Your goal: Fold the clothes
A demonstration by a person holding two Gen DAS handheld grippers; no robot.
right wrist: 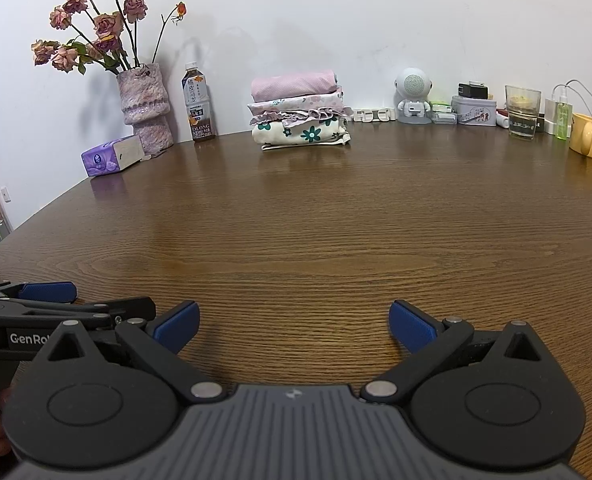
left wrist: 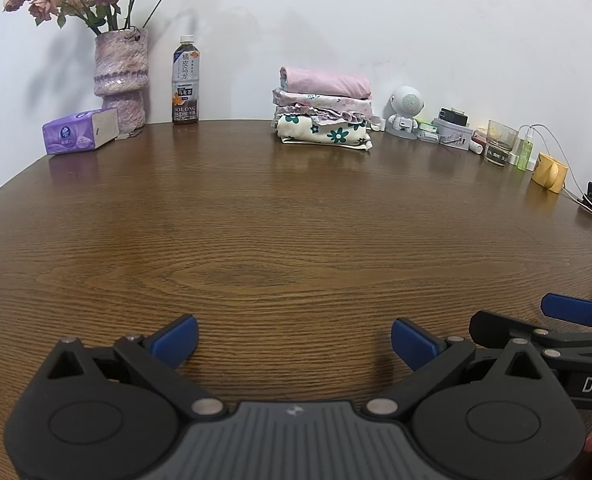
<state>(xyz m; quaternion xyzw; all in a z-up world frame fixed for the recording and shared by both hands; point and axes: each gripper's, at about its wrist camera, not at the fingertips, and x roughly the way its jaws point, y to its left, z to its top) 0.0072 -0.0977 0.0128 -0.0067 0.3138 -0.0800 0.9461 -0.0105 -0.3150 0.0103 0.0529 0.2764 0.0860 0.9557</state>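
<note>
At the back edge of the brown wood-grain bench [left wrist: 296,208], from left to right, stand a purple tissue pack [left wrist: 79,131], a lilac textured vase of dried roses [left wrist: 122,76], a brown oolong tea bottle [left wrist: 185,82], the stack of folded pink and floral clothes [left wrist: 323,110] near the middle against the white wall, and a small white robot figure [left wrist: 404,111]. Nearer, the left hand-held gripper [left wrist: 294,342] hovers released, blue pads wide apart, grasping nothing. Just beside it, the right hand-held gripper [right wrist: 294,326] is likewise spread and empty.
</note>
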